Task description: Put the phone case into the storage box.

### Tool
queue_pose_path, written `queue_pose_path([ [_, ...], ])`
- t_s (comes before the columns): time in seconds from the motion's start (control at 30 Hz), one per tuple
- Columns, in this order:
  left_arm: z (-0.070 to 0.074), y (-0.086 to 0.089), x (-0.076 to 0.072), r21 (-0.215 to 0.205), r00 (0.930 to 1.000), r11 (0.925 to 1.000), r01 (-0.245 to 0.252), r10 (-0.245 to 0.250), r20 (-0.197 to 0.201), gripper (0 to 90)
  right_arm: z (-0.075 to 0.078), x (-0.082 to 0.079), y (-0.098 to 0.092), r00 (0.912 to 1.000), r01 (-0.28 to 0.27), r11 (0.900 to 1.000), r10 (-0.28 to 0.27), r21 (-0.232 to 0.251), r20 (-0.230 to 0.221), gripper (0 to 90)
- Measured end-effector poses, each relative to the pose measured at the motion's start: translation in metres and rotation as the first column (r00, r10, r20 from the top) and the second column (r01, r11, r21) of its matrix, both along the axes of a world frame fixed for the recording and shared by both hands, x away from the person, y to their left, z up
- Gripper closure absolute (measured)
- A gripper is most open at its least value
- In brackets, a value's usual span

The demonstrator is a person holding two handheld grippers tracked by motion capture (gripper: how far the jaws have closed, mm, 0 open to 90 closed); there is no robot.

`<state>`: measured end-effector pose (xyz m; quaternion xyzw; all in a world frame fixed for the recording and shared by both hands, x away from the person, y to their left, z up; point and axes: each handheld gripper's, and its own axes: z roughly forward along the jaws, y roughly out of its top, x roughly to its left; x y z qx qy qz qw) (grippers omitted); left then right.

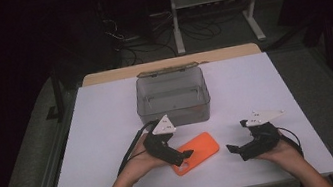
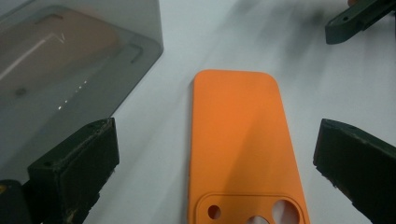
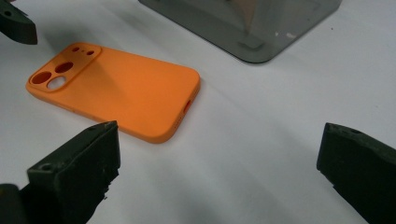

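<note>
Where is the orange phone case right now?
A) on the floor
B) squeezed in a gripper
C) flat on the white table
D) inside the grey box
C: the orange phone case lies flat on the white table, in front of the grey box, between the open jaws of the left gripper, which do not touch it.

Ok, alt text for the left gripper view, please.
An orange silicone phone case lies back-up on the white table, centred between the left gripper's open black jaws. A smoky translucent plastic box sits upper left.
</note>
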<state>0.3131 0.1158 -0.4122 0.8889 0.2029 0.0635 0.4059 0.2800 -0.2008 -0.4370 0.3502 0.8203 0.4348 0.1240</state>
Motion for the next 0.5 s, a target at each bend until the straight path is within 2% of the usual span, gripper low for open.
queue_pose_path([
  [0.5,-0.0051,-0.0017,-0.0031,0.019,0.9999,0.9998,-0.008,0.008,-0.009,0.0,0.0,0.0001,0.0,1.0,-0.001,1.0,0.001,0.0,-0.001,0.0],
])
